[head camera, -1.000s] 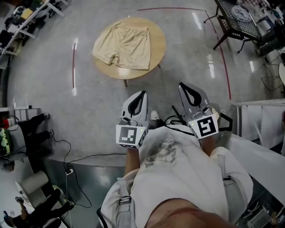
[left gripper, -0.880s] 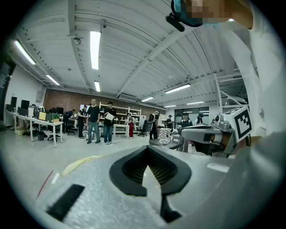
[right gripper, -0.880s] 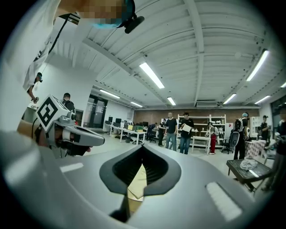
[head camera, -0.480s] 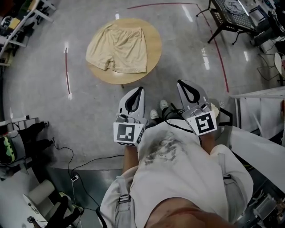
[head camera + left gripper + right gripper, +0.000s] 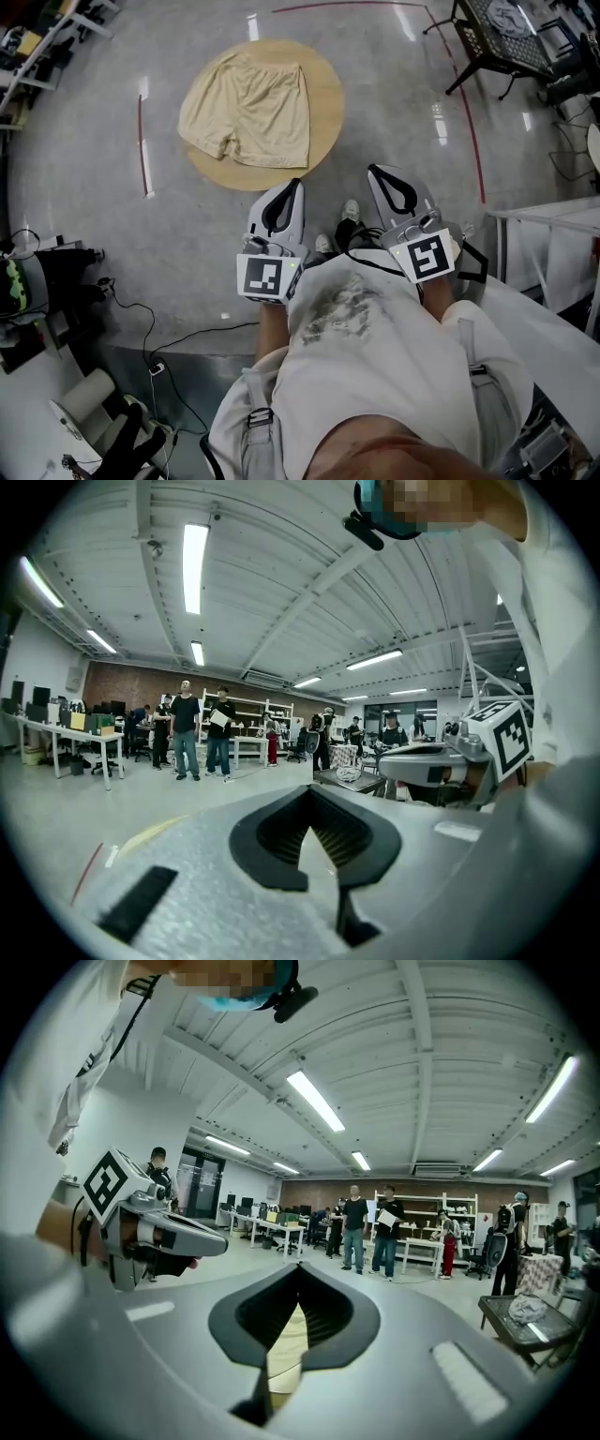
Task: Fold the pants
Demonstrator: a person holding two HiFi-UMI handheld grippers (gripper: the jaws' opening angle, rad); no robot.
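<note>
Beige shorts (image 5: pixel 248 108) lie spread flat on the round wooden table (image 5: pixel 325 103), ahead of both grippers and well apart from them. The waistband is on the far side and the leg openings face me. The leg nearest my left gripper reaches about to the table rim.

Left gripper (image 5: pixel 297 186): jaws fully together, nothing between them. Right gripper (image 5: pixel 374 172): the same, closed and empty. Both are held close to my chest and point roughly level.

Risks, as I judge them:
- If I arrive with the jaws closed, they will only push the cloth and rucks will form. I need to part them first.
- The fabric looks thin, so a pinch may catch only the top layer and the fold would come out skewed.
- If I tug the rim-side leg, the shorts could slide off the small tabletop.
- The table sits low, so a steep reach could jam the tips into the wood.
- A black cable (image 5: pixel 187 335) trails on the floor behind my left gripper, which is a trip hazard if I step back.
</note>
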